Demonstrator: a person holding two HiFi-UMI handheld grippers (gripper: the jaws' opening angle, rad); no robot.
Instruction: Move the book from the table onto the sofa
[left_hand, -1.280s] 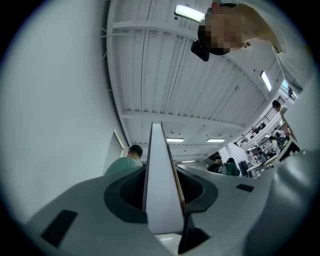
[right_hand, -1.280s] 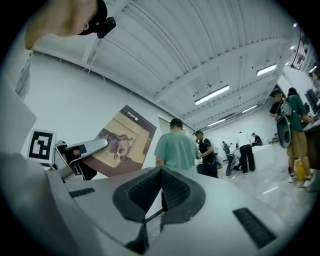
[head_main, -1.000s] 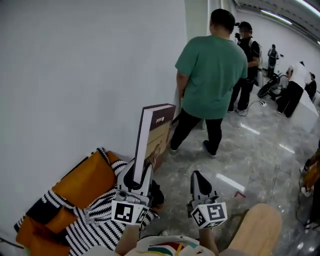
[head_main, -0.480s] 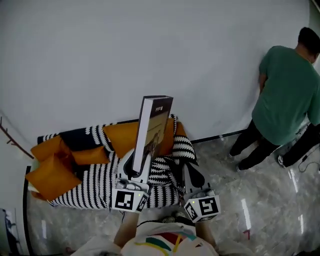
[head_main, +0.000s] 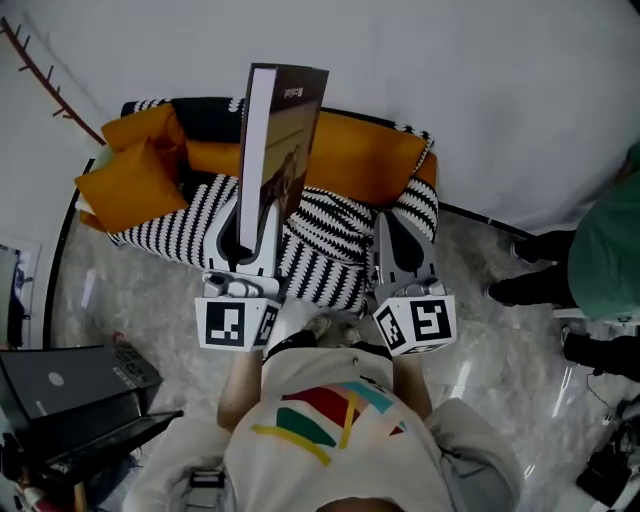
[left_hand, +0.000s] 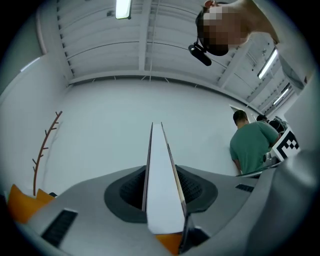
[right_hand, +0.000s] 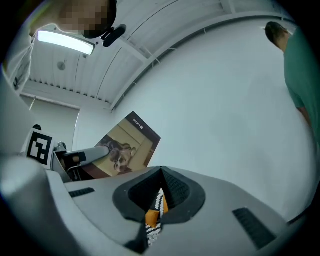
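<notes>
A hardcover book (head_main: 285, 130) with a tan picture cover stands upright on its edge, with my left gripper (head_main: 255, 235) shut on its lower part. It hangs above the seat of a sofa (head_main: 340, 230) covered in black-and-white stripes. In the left gripper view the book's (left_hand: 161, 180) white page edge runs straight up between the jaws of the left gripper (left_hand: 161, 172). My right gripper (head_main: 400, 250) is beside it to the right, shut and empty, also over the sofa. The right gripper view shows that gripper's (right_hand: 161, 172) tips meeting, the book (right_hand: 127, 150) off to their left.
Orange cushions (head_main: 130, 180) lie at the sofa's left end and an orange back cushion (head_main: 360, 160) along the white wall. A person in a green shirt (head_main: 610, 250) stands at the right edge. A black laptop (head_main: 70, 385) sits at the lower left. A branch-shaped rack (head_main: 40, 60) hangs on the wall.
Both grippers and the held book have swung left to face the sofa, which now lies straight under them. The person in green has slid to the right edge of view.
</notes>
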